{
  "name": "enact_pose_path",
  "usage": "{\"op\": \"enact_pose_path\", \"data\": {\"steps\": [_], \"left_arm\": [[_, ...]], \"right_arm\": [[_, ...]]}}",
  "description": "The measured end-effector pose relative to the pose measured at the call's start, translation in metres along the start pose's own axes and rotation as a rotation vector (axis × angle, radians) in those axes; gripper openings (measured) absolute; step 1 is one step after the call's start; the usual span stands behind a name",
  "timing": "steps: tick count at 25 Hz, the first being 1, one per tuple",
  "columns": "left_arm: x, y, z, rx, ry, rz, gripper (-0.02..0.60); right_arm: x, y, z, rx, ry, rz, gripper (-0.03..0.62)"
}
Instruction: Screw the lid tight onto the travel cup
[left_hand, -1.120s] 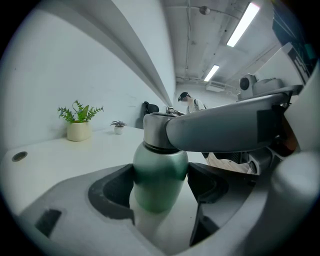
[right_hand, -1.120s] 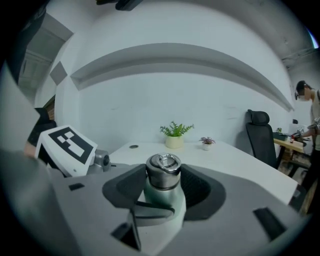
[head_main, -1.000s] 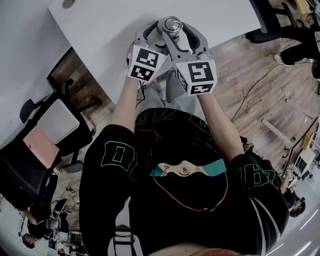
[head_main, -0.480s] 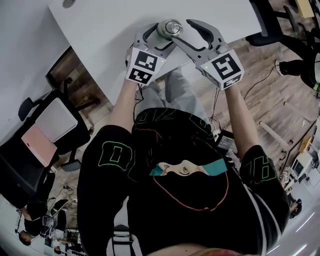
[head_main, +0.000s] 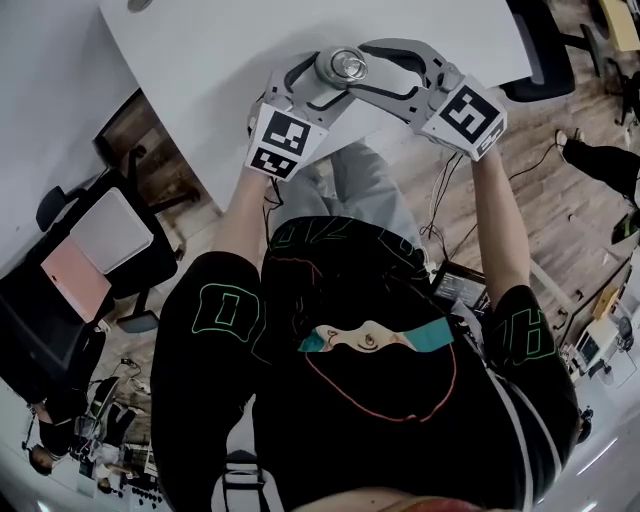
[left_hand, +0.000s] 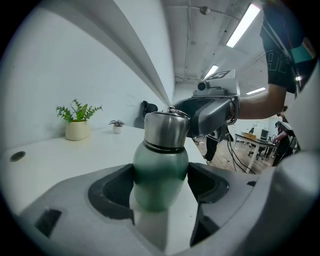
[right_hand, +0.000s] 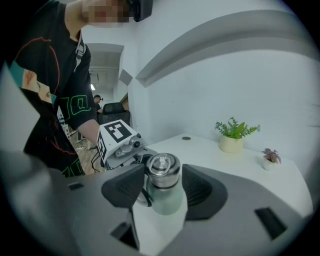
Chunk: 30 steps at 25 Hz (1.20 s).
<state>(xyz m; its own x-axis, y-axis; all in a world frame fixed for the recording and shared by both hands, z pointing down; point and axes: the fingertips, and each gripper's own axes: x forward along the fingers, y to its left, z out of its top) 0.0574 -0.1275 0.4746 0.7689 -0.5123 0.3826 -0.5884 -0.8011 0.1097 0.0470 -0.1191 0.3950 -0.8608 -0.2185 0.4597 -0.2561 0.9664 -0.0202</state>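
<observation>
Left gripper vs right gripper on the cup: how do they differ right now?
Left gripper clamps the travel cup on its green body; right gripper sits higher, round the steel lid. Left gripper's pads press the cup; right gripper's jaws are closing, lid between them, not yet clamped. Both have the same cup between their jaws.

Right gripper coming back in around lid after swinging out to right half second ago. Fingers closing, lid between them. Its marker cube now sitting farther right and higher than one second ago.
</observation>
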Motion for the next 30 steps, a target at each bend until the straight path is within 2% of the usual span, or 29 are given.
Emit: {"op": "enact_pose_path", "data": {"steps": [6, 11, 15, 25, 30], "left_arm": [[-0.0008, 0.0, 0.0004, 0.003, 0.001, -0.012, 0.348], [0.0001, -0.0011, 0.0013, 0.009, 0.0, -0.011, 0.348], [-0.0005, -0.0006, -0.0005, 0.005, -0.003, -0.002, 0.348], [0.0039, 0.0013, 0.0009, 0.005, -0.001, -0.006, 0.348], [0.0007, 0.0012, -0.0008, 0.001, -0.005, 0.001, 0.348]], "right_arm": [[0.0069, 0.0017, 0.0004, 0.0, 0.009, 0.105, 0.229], [0.0054, 0.0012, 0.0003, 0.015, -0.036, 0.091, 0.225], [0.0067, 0.0002, -0.0012, 0.036, -0.059, 0.004, 0.224], [0.0032, -0.0052, -0.0046, 0.132, -0.113, -0.279, 0.224], [0.0038, -0.0033, -0.0066, 0.213, -0.141, -0.455, 0.224]]}}
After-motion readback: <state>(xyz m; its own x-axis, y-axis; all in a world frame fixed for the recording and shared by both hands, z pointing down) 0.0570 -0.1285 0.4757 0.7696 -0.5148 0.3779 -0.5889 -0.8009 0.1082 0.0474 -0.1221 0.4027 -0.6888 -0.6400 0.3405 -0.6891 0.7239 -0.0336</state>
